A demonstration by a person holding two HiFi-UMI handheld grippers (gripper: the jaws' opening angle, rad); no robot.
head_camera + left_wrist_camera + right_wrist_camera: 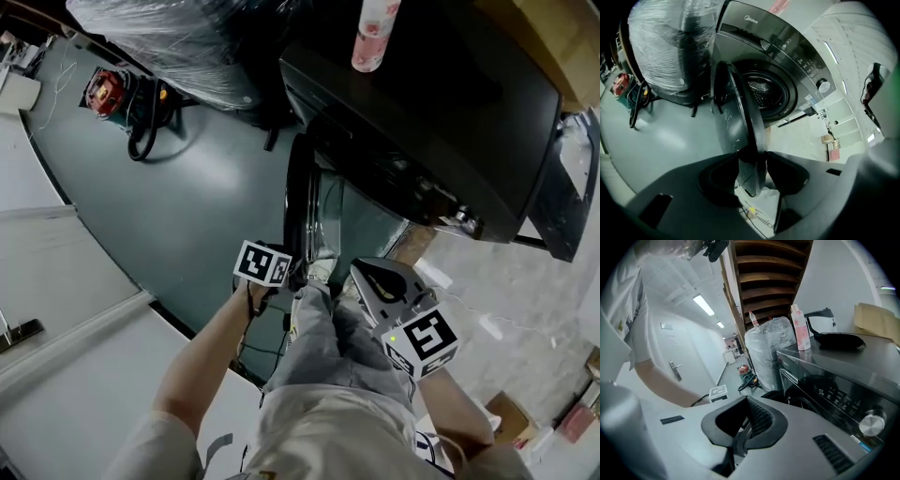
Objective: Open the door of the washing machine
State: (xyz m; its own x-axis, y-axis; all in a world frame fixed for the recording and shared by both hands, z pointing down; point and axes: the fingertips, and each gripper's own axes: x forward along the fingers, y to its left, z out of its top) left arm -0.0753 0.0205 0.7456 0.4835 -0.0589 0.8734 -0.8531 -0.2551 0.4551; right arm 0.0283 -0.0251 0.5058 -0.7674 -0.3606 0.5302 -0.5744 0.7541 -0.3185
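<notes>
- The dark grey front-loading washing machine (450, 122) stands at the upper right of the head view. Its round dark-rimmed glass door (300, 197) is swung well out from the front and shows edge-on above the person's knees.
- The left gripper (298, 272) is closed on the free rim of that door. In the left gripper view the rim fills the gap between the jaws and both pads appear to touch it (752, 157).
- That hold makes sense, I judge: the rim opposite the hinge gives the longest lever for swinging the door wider.
- The right gripper (366, 277) has its jaws together on nothing (749, 404). It hangs just beside the left one on the machine's side, probably so as to stay clear of the door's arc.
- By how far the door stands out, the opening looks nearly or fully done.
- Only the left gripper view shows the grip itself, the perforated steel drum (764, 91) behind the door (736, 122) and the hinge side at the left of the opening.
- The head view hides the drum but places both grippers relative to the person's legs.
- The right gripper view misses the grip. It shows instead the tall pink plastic bottle (800, 331) on the machine's top and the round silver control dial (873, 423).
</notes>
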